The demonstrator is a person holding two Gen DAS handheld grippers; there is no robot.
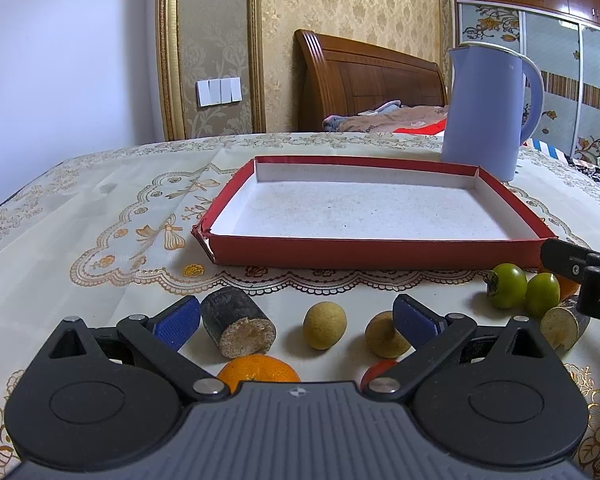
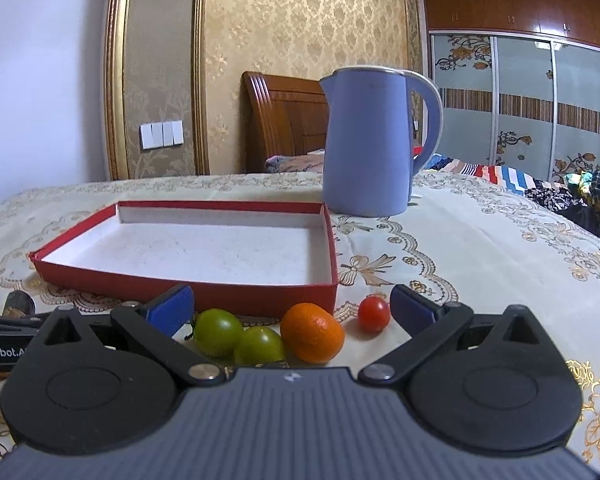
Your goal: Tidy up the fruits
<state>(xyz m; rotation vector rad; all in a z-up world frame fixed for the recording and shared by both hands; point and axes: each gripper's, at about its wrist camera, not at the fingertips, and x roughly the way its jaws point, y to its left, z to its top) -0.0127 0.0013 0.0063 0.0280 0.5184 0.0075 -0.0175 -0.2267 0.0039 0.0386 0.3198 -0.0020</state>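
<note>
Tray (image 1: pixel 376 249) red w/ white floor, holds nothing; fruit outside on tablecloth (image 1: pixel 100 208).

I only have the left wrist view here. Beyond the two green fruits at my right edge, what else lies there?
Observer: A small orange citrus sits right beside the green pair.
Operator: Anything further right?
Observer: A red cherry tomato, apart from the citrus.
Operator: Is the right gripper holding anything?
Observer: No, the right gripper is open, with those fruits lying loose between its fingers.
</note>
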